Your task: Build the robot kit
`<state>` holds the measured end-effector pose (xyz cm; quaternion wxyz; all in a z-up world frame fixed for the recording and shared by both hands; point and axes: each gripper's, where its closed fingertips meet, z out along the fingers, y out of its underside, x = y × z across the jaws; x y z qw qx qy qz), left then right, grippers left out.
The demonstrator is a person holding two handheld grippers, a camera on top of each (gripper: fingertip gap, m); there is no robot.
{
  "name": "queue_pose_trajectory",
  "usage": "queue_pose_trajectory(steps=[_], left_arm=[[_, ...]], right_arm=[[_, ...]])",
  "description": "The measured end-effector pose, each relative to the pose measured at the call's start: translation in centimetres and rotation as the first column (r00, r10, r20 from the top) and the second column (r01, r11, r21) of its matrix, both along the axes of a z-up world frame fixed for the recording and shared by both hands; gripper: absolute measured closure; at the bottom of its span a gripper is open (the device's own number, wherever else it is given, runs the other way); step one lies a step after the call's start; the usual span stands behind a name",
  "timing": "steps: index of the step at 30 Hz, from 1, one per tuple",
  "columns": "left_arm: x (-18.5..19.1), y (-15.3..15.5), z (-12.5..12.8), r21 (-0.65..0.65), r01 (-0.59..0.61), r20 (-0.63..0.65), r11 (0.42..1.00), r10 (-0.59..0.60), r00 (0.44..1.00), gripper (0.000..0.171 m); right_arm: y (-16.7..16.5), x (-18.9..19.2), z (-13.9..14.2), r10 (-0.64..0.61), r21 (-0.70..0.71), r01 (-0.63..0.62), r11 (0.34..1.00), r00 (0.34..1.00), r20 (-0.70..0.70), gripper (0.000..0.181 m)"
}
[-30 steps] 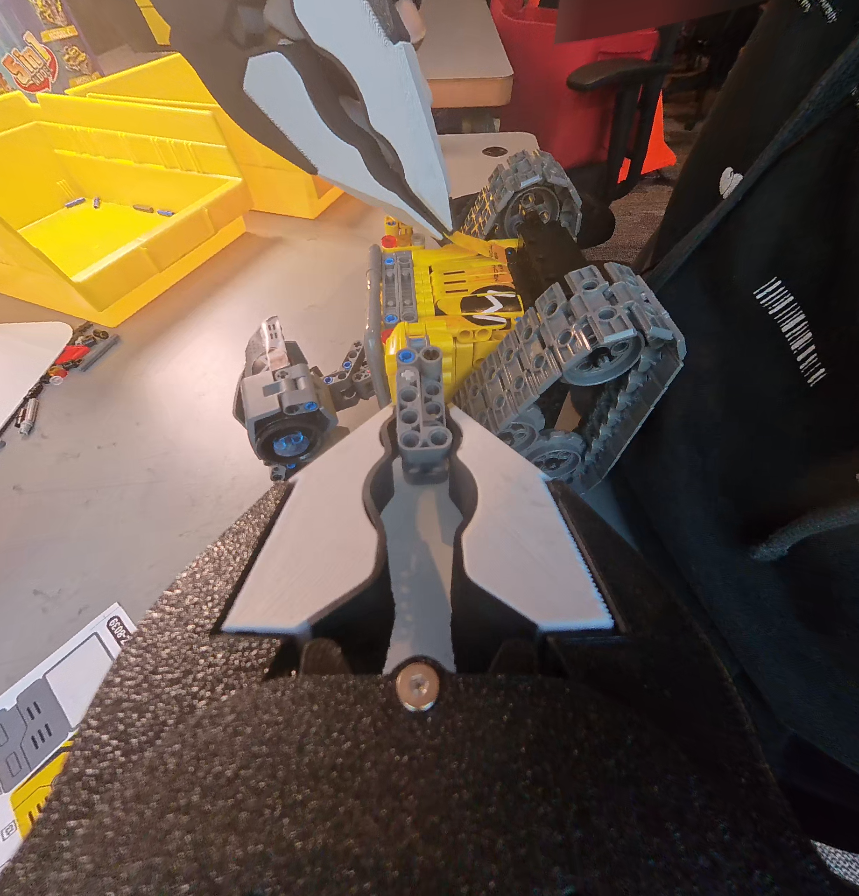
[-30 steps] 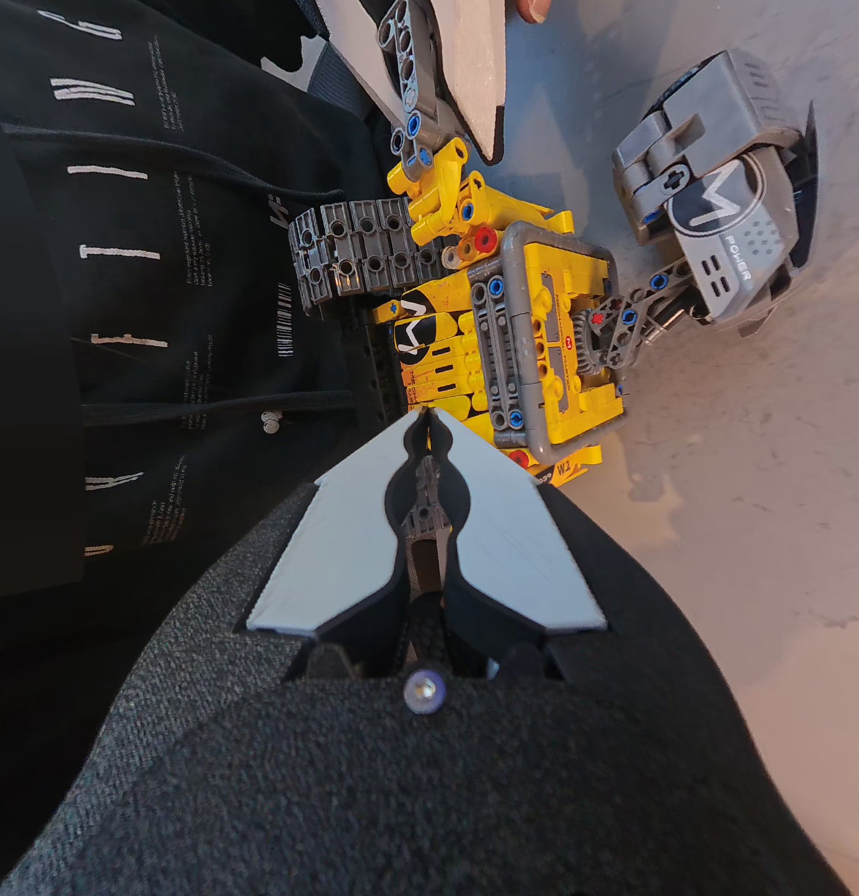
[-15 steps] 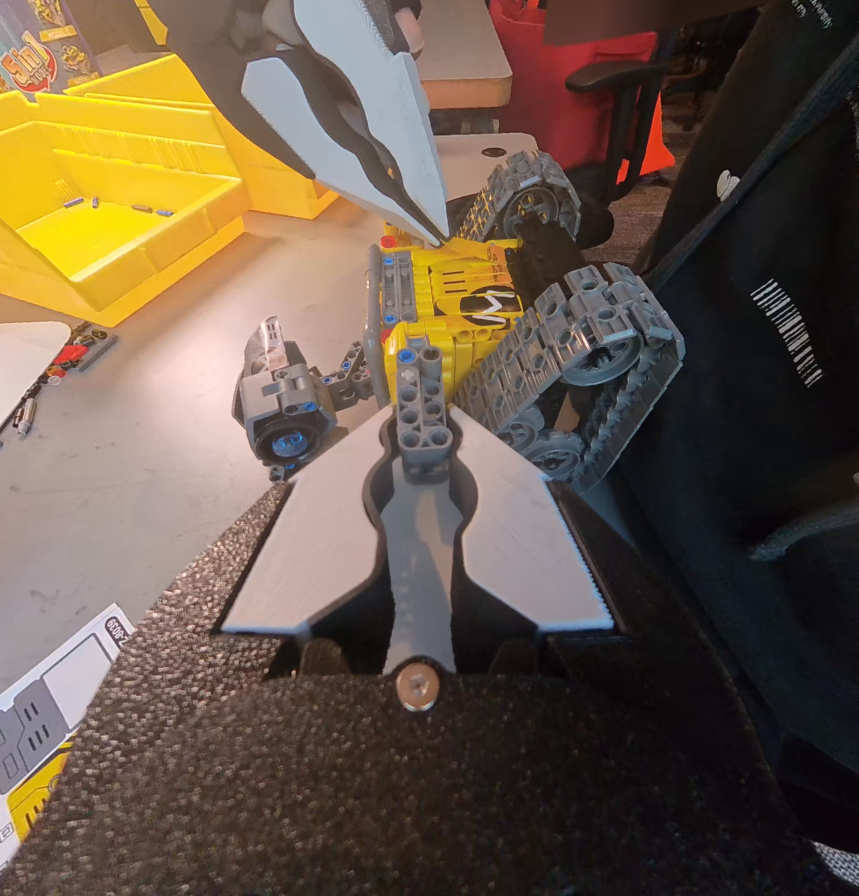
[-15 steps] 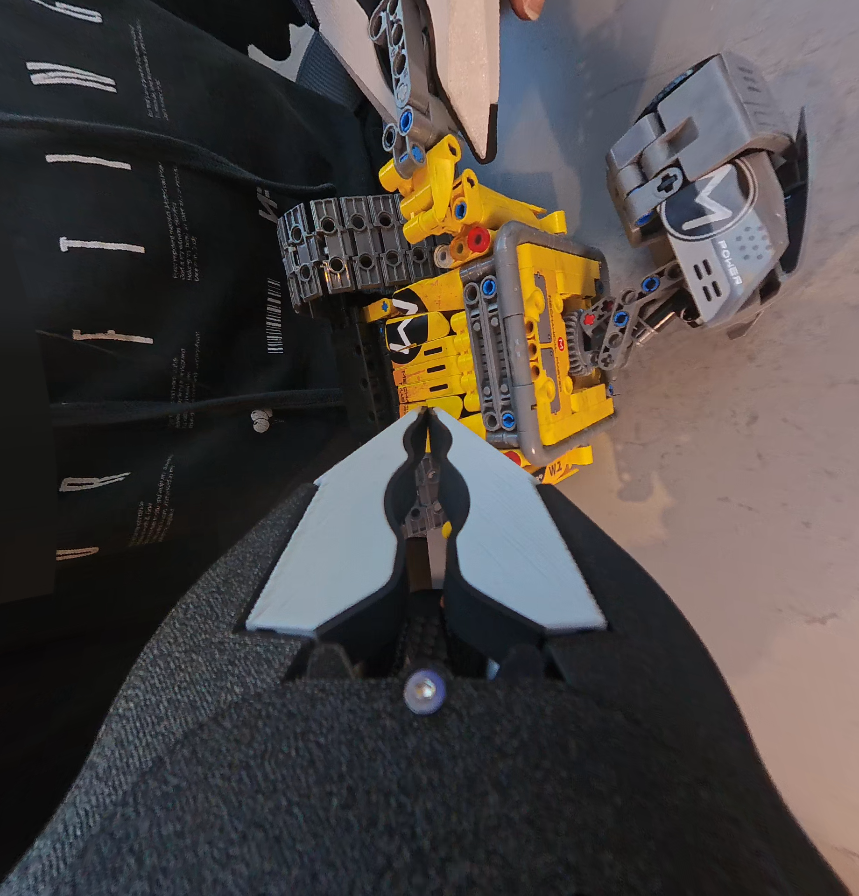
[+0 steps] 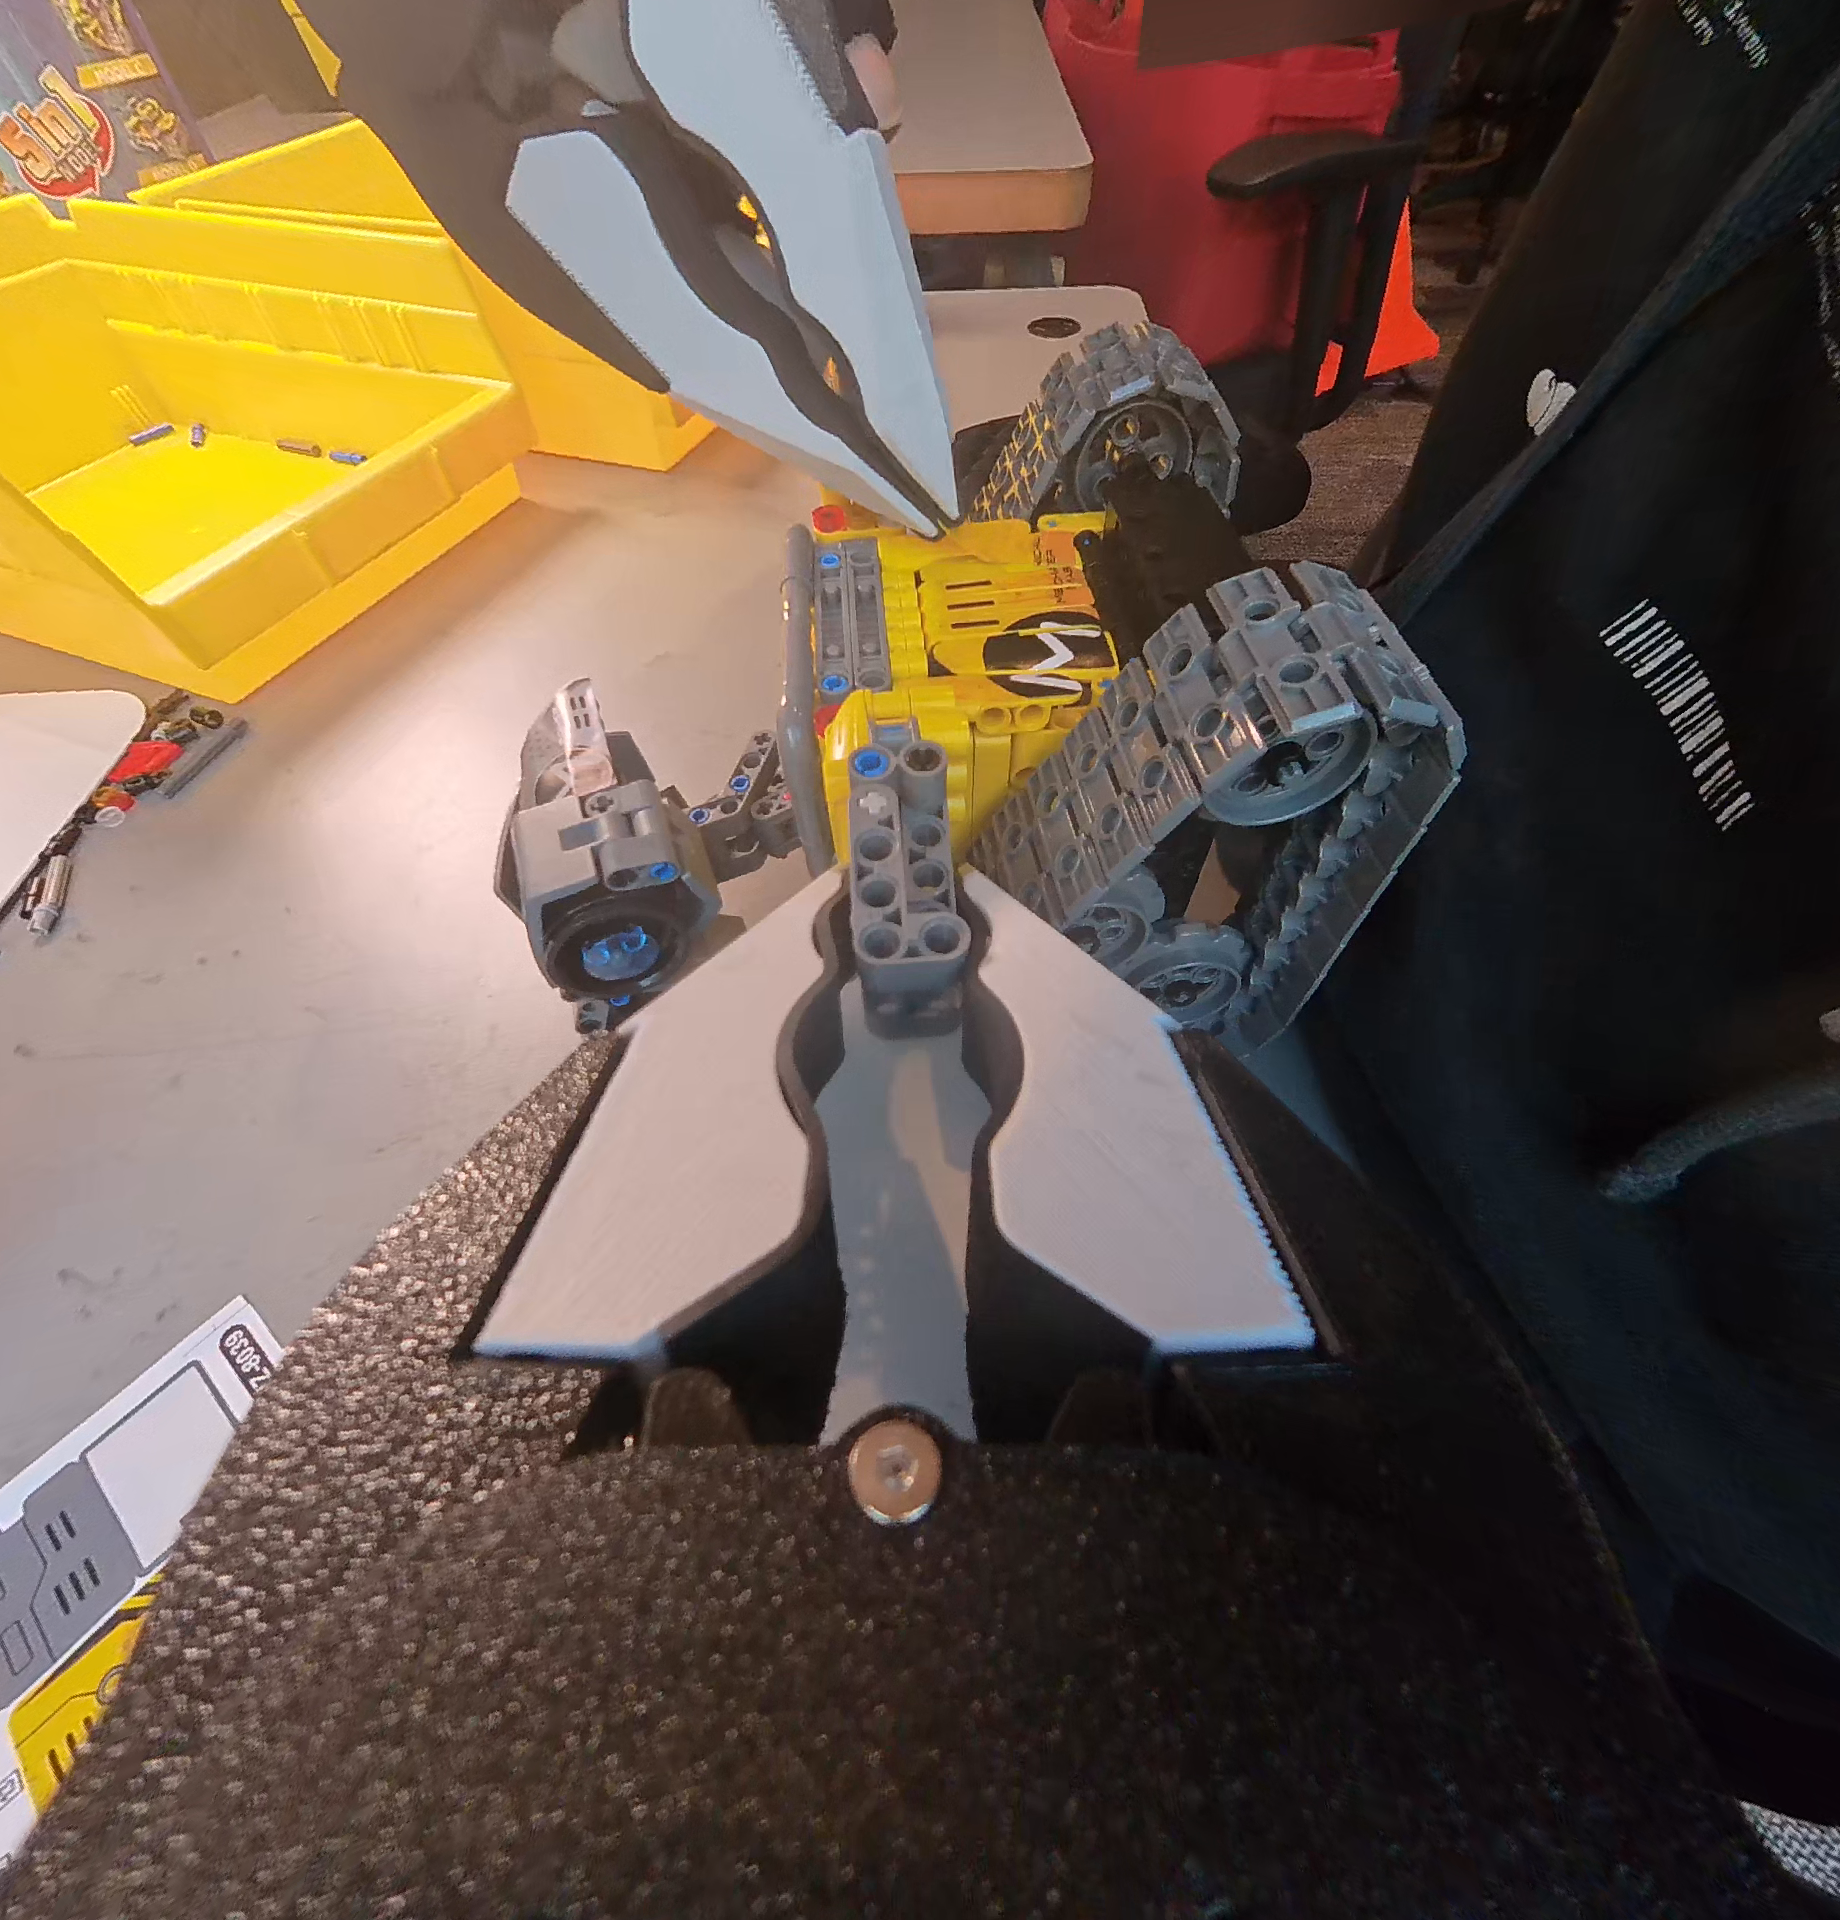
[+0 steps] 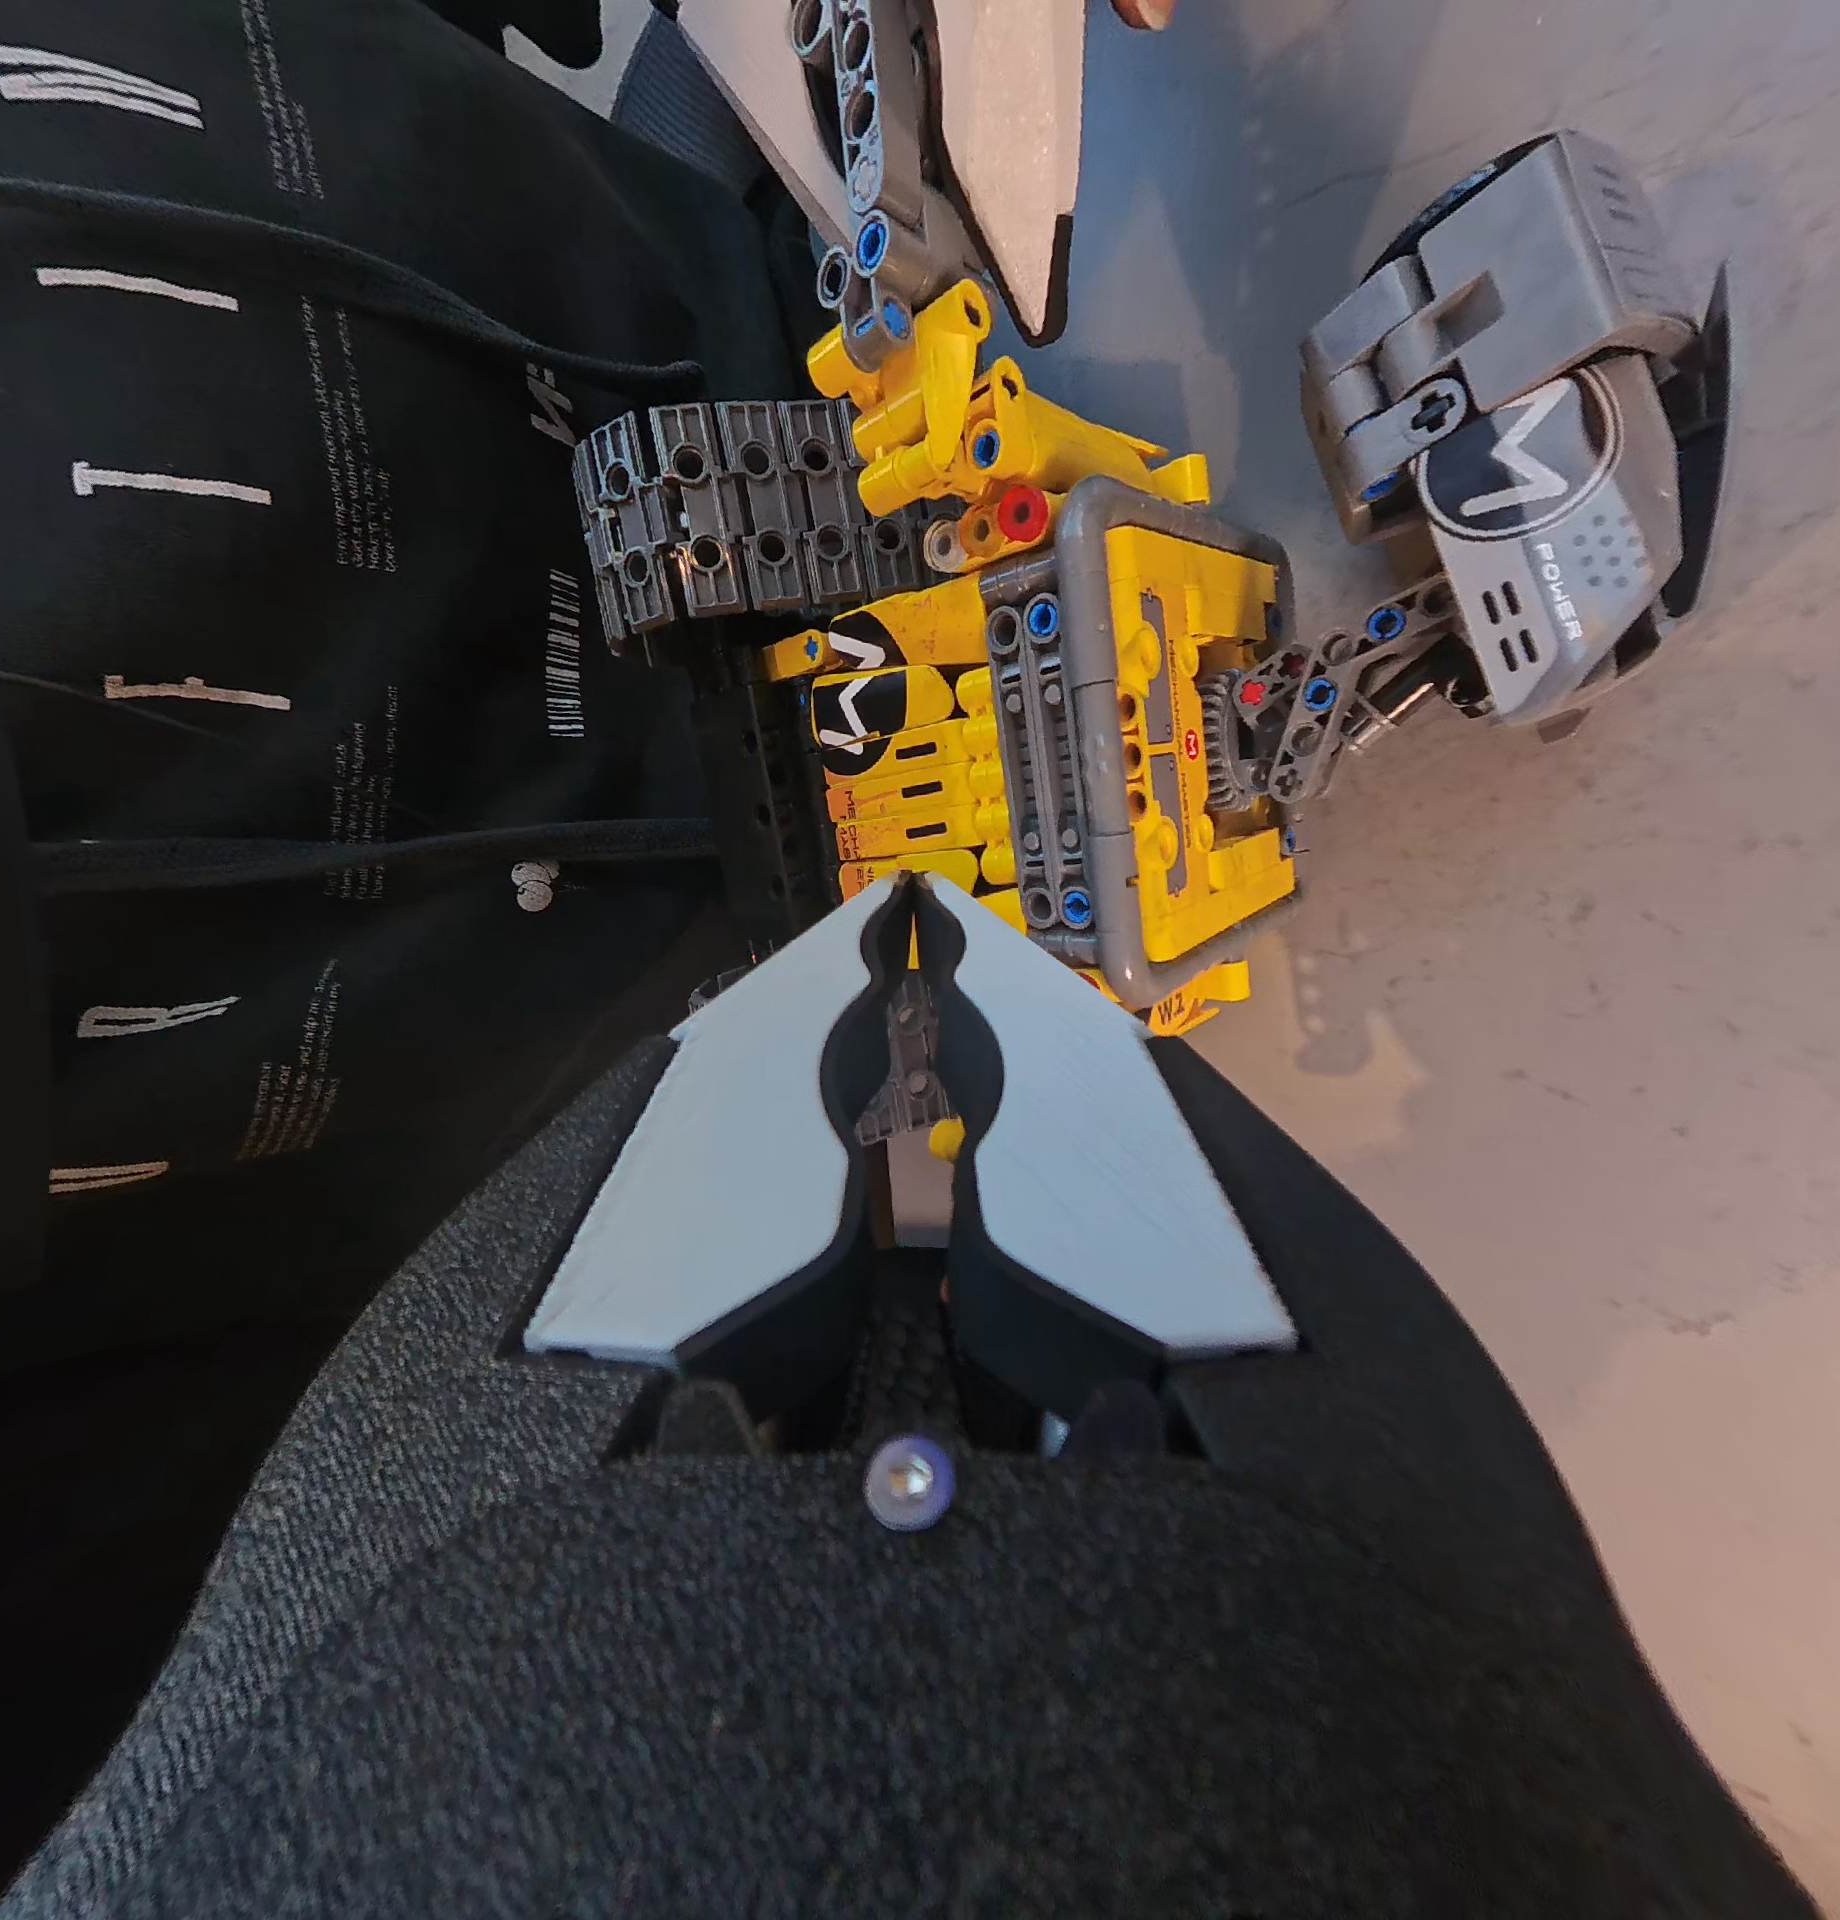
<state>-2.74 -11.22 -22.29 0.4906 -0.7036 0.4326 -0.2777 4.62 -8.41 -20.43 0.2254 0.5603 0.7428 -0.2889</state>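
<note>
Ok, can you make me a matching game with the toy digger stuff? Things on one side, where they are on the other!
Things:
1. grey beam
2. yellow bin
3. grey motor
4. grey track

Places:
A. lying on the table left of the yellow toy body
B. far left on the table, a few tiny parts inside
C. between the left gripper fingers
D. wrapped round wheels, beside the black clothing

Pairs: 1-C, 2-B, 3-A, 4-D
</note>
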Motion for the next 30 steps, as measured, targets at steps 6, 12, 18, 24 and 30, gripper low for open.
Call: queue_pose_trajectory(steps=[6,12,18,24,30], left_arm=[[0.02,-0.02,0.00,0.001,0.001,-0.001,1.000,-0.001,1.000,0.156],[0.02,-0.03,-0.01,0.001,0.001,0.000,1.000,-0.001,1.000,0.156],[0.03,-0.05,-0.01,0.000,0.001,0.000,1.000,-0.001,1.000,0.156],[0.03,-0.06,-0.02,0.000,0.002,0.002,1.000,-0.002,1.000,0.156],[0.08,-0.09,-0.02,-0.002,0.004,0.004,1.000,-0.004,1.000,0.156]], right_arm=[[-0.09,0.08,-0.14,0.025,0.013,-0.025,1.000,1.000,-0.007,0.181],[-0.25,0.04,-0.12,0.056,0.023,-0.056,0.998,0.998,-0.027,0.181],[-0.22,-0.22,0.16,0.088,0.039,-0.086,0.996,0.994,-0.066,0.181],[-0.31,-0.27,0.47,0.098,0.032,-0.096,0.995,0.990,-0.096,0.181],[-0.26,-0.33,0.55,0.112,0.037,-0.108,0.993,0.987,-0.116,0.181]])
